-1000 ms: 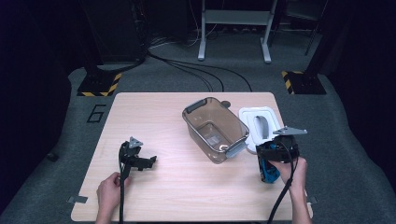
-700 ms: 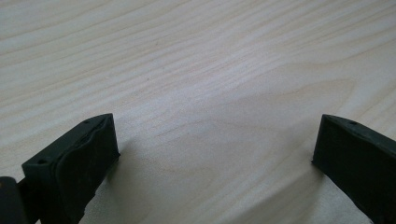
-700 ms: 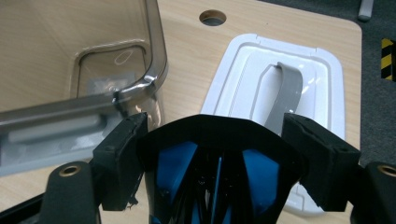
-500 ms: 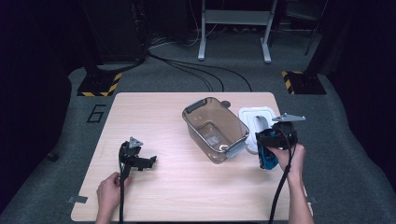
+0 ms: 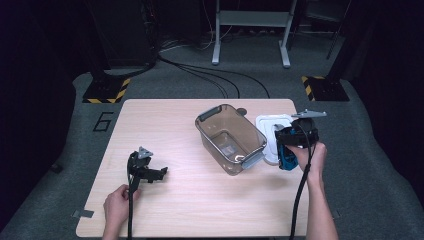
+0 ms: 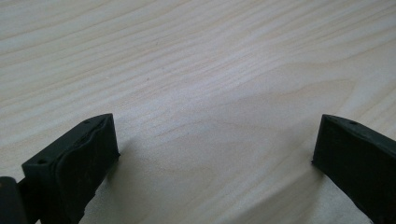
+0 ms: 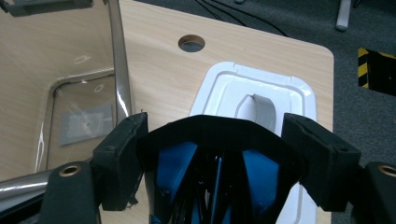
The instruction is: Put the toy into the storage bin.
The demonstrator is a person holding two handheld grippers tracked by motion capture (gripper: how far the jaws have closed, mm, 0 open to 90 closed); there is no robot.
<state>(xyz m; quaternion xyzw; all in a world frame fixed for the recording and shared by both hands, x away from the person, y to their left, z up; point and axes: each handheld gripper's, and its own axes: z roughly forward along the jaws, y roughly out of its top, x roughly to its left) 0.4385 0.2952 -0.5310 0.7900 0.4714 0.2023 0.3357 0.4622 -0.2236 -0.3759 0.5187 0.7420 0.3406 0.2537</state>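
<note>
Right tool (image 7: 215, 154) pinches a black-and-blue ribbed object (image 7: 215, 172) above the glossy white lid (image 7: 280, 93); left tool (image 6: 215, 158) spread over pale woodgrain desk (image 6: 196, 70).

Light wooden table (image 5: 165, 125) on grey carpet (image 5: 380, 165) marked 6 (image 5: 103, 121); black cables (image 5: 210, 75), dark surroundings

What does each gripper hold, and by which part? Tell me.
The right gripper clamps a black-and-blue object by its two outer sides; what it is cannot be told. The left gripper holds nothing, jaws open over the table.
</note>
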